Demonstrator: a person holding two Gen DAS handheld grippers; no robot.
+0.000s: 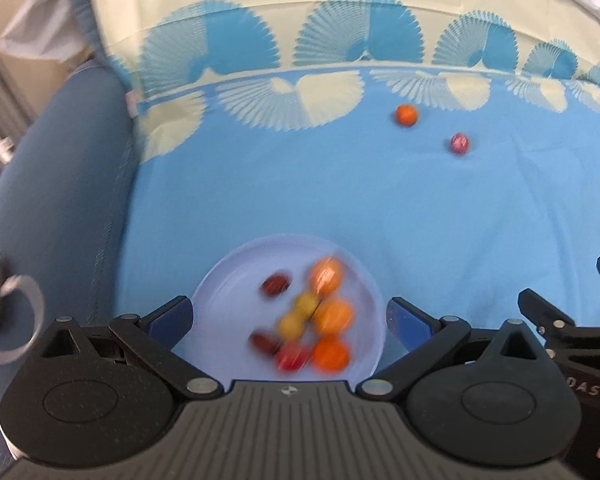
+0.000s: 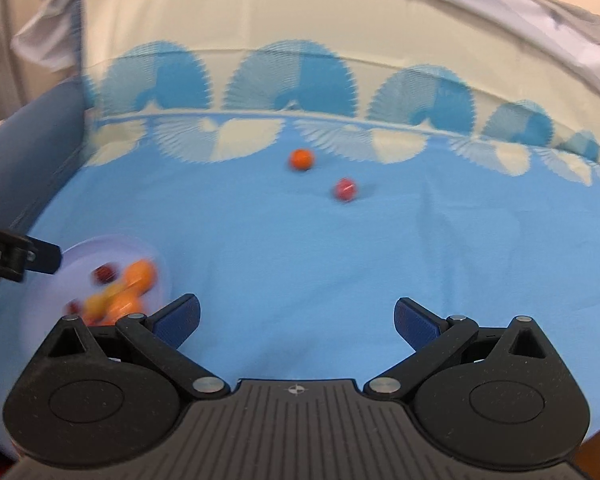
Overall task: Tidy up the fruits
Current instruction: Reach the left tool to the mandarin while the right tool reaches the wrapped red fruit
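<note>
I see the plate point(image 1: 236, 276) on the blue cloth point(image 1: 380, 200), and I take it as my landmark. It is pale, round, and it carries a blurred heap of fruits: three orange ones point(image 1: 332, 316), two yellow ones point(image 1: 300, 312), a red one point(image 1: 290, 358) and two dark red ones point(image 1: 275, 284). The dark ones look a little long, with the long axis lying about left to right, but the blur is too strong to be sure. The round fruits show no direction.

My left gripper point(image 1: 288, 318) hangs just over the plate, its blue fingers point(image 1: 170, 320) spread wide, one near each side of the rim, holding nothing. My right gripper point(image 2: 298, 322) is to the right of the plate, above bare cloth, its fingers point(image 2: 180, 320) also spread wide and empty.

Two fruits lie outside, well apart from the plate on its far right side: an orange point(image 1: 406, 114) close to the fan pattern point(image 1: 292, 96), and a red fruit point(image 1: 459, 143) near it, a little closer to the plate. They do not touch each other. Nothing stands between them and the plate, only flat cloth.

Left of the plate, the cloth ends at a dark blue cushion point(image 1: 60, 184). A grey ring point(image 1: 24, 320) shows at that edge, blurred.
</note>
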